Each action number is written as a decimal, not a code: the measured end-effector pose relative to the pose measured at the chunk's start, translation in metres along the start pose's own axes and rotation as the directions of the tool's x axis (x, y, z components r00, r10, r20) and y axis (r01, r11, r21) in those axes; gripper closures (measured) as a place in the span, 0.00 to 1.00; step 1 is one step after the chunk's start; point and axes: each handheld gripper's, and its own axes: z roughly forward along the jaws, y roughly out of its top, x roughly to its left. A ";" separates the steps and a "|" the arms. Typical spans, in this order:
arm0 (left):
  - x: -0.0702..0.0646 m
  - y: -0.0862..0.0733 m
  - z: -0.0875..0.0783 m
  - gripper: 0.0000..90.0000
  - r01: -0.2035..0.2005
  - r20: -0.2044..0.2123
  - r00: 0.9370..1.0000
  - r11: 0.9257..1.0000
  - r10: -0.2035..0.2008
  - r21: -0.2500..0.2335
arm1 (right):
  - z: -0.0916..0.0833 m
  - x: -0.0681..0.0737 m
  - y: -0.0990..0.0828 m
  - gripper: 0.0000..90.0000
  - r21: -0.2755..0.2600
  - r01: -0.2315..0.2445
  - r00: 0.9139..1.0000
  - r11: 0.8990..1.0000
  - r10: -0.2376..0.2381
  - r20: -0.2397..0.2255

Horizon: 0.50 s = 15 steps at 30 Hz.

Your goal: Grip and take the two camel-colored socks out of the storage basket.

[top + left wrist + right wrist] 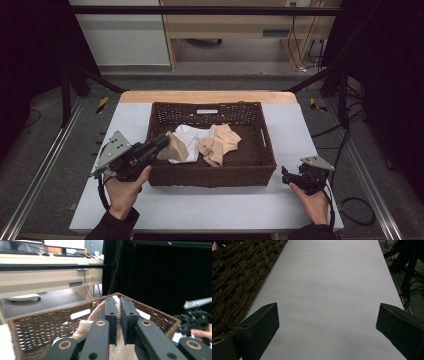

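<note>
A dark brown wicker basket [210,179] stands in the middle of the pale table [200,206]. Inside it lie a tan cloth [176,147], a white cloth [192,140] and a crumpled beige cloth [220,142]. My left gripper [162,142] reaches over the basket's left wall and is shut on the tan cloth. In the left gripper view the jaws [118,301] pinch a fold of that tan cloth [85,327] above the basket [30,327]. My right gripper [285,175] rests low on the table to the right of the basket. Its jaws [327,312] stand wide open with nothing between them.
The basket's woven wall [234,277] runs close along the left of the right gripper. Bare table [329,290] stretches ahead of it to the far edge. Metal frame rails and cables [350,200] lie beside the table; a wooden desk [240,25] stands behind.
</note>
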 end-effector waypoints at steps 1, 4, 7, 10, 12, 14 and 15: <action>-0.002 -0.001 0.001 0.93 -0.002 0.010 1.000 1.000 0.002 0.003 | 0.000 0.000 0.000 0.06 -0.002 0.001 1.000 1.000 -0.001 0.000; -0.012 -0.003 0.004 0.93 -0.007 0.047 0.999 1.000 0.006 0.014 | 0.000 0.000 0.000 0.06 0.001 -0.003 1.000 1.000 0.003 -0.003; -0.019 -0.004 0.004 0.93 -0.008 0.073 0.997 1.000 0.007 0.013 | 0.000 0.000 0.000 0.06 -0.002 -0.002 1.000 1.000 0.002 -0.002; -0.028 -0.006 0.002 0.93 -0.018 0.104 0.994 0.999 0.016 0.027 | 0.000 0.000 0.000 0.06 -0.002 -0.002 1.000 1.000 0.002 -0.002; -0.032 -0.009 0.002 0.93 -0.022 0.123 0.992 0.999 0.016 0.044 | 0.000 0.000 0.000 0.06 0.000 0.000 1.000 1.000 0.000 -0.001; -0.037 -0.012 0.003 0.93 -0.031 0.132 0.991 0.998 0.023 0.060 | 0.000 0.000 0.000 0.06 0.000 0.000 1.000 1.000 0.000 0.000; -0.038 -0.014 0.004 0.93 -0.033 0.136 0.990 0.997 0.024 0.066 | -0.001 0.000 0.000 0.06 -0.001 -0.002 1.000 1.000 0.002 -0.001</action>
